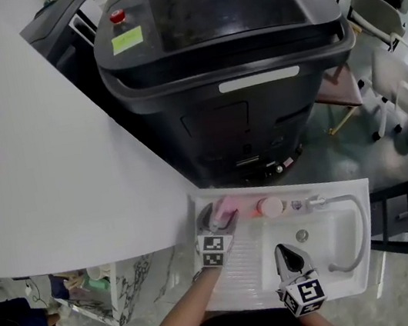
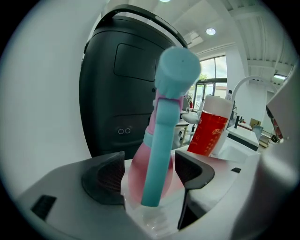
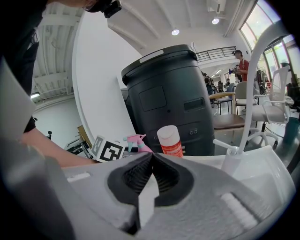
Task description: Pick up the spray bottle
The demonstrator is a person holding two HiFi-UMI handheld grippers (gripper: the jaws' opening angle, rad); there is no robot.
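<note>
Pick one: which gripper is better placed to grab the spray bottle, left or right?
Left. The left gripper has the pink spray bottle between its open jaws, pads not yet pressing. The right gripper hangs over the sink basin, jaws together, apart from the bottle.

One spray bottle [image 2: 157, 154], one red canister [image 2: 208, 133] and two tools [image 1: 220, 216] [image 1: 283, 250].

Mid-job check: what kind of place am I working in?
Probably an open-plan lab or office test area, not a home: a standalone white sink, a large black machine behind it, and office chairs beyond.
</note>
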